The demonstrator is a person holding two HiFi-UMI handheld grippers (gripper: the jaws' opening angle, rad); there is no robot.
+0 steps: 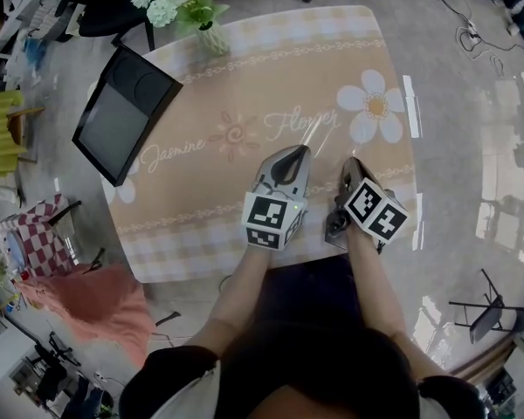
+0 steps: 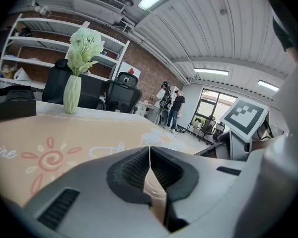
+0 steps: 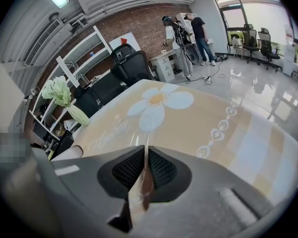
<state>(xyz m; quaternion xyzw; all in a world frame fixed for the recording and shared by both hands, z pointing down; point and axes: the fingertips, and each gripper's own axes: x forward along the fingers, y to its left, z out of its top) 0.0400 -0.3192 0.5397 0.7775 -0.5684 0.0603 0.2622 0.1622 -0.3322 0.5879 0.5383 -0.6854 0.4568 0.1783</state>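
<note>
We hold our left gripper (image 1: 295, 152) and our right gripper (image 1: 350, 162) side by side, low over the tabletop (image 1: 271, 72), near the edge closest to us. Both point away from us. Each gripper view shows its jaws closed, the ribbed pads meeting, with nothing between them. The tabletop's white daisy print (image 1: 375, 105) lies just beyond the right gripper. A vase of white flowers (image 1: 211, 35) stands at the far edge, well apart from both grippers. A black tray (image 1: 122, 112) lies at the left edge, overhanging it.

Bright ceiling strip lights, floor glare, fisheye-warped edges
</note>
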